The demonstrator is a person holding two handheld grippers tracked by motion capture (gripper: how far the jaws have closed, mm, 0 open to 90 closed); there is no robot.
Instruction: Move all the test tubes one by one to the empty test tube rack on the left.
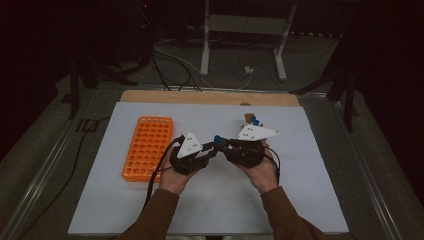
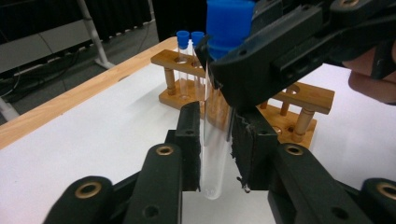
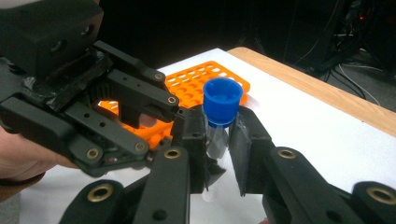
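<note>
A clear test tube (image 2: 215, 158) with a blue cap (image 3: 222, 101) hangs upright above the white mat, between both grippers at the table's middle (image 1: 218, 139). My left gripper (image 2: 215, 149) is shut on the tube's lower glass. My right gripper (image 3: 218, 149) comes from the opposite side and is shut on the tube just under the cap; its jaws cross the top of the left gripper view. In the high view the left gripper (image 1: 210, 149) and right gripper (image 1: 226, 146) meet tip to tip.
An orange tube rack (image 1: 148, 147) with several holes lies left of the hands. A wooden rack (image 2: 308, 95) behind the grippers holds two blue-capped tubes (image 2: 183, 56). The white mat (image 1: 300, 200) covers a table with a wooden far edge.
</note>
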